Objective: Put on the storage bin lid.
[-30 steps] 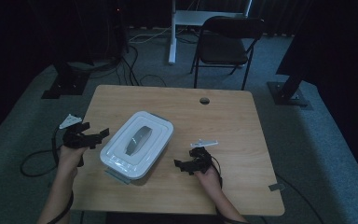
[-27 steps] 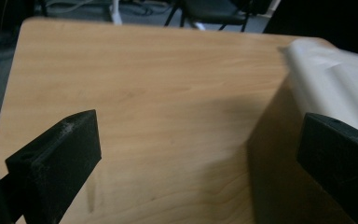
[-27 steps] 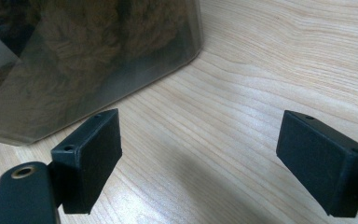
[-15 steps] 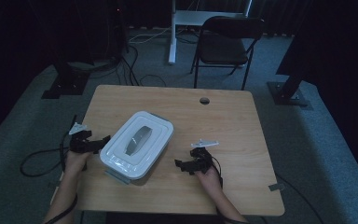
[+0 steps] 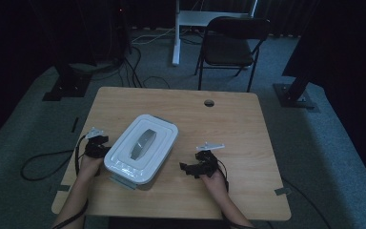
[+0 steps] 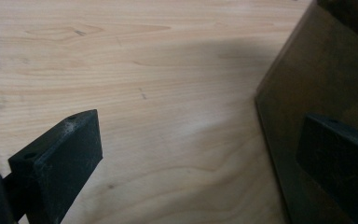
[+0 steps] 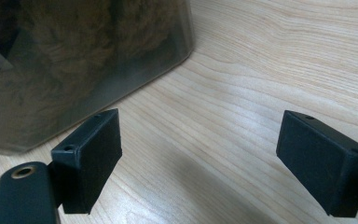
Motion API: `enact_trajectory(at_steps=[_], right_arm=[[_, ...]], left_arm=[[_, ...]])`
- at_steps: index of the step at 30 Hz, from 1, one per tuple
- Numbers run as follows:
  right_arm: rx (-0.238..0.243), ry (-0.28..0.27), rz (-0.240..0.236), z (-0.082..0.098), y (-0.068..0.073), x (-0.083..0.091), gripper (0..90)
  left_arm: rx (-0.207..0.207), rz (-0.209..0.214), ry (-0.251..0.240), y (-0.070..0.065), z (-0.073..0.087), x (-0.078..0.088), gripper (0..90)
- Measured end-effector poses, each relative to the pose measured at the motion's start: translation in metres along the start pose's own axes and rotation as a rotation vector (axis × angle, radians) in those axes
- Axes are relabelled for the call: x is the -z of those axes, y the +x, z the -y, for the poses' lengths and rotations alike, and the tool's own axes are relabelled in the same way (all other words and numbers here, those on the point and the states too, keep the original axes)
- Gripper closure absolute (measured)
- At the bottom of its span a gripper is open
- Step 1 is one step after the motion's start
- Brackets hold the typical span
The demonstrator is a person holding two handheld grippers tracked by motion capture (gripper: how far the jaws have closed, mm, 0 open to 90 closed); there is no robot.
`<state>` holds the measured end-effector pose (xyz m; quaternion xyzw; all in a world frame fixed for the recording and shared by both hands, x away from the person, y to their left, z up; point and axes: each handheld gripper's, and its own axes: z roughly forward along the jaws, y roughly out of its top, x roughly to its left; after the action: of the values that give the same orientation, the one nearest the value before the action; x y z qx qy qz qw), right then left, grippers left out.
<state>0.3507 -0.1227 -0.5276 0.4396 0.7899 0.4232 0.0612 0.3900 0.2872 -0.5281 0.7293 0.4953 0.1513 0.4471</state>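
A white lidded container with a grey handle on its lid lies slantwise on the wooden table. My left gripper sits against the container's left side. Its jaws are open in the left gripper view, and the right one stands in front of the container's smoky wall. My right gripper rests a little to the right of the container, pointing at it. It is open over bare wood, and the container's corner is just ahead on the left.
A cable hole marks the table's far edge. A folding chair stands behind the table. Cables trail on the floor at the left, and dark stand bases flank the table.
My left gripper has shifted a little toward the container and toward the person. The right gripper and the container have hardly moved.
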Motion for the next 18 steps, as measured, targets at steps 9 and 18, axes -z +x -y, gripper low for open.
enact_trajectory(at_steps=[9,18], right_arm=[[-0.015,0.002,0.03,0.002,-0.004,0.004,13.2],[-0.046,0.0,0.053,0.007,-0.018,0.013,13.4]], left_arm=[[-0.058,0.008,0.028,-0.044,0.001,-0.006,1.5],[-0.07,0.047,0.043,-0.076,-0.001,-0.016,1.5]])
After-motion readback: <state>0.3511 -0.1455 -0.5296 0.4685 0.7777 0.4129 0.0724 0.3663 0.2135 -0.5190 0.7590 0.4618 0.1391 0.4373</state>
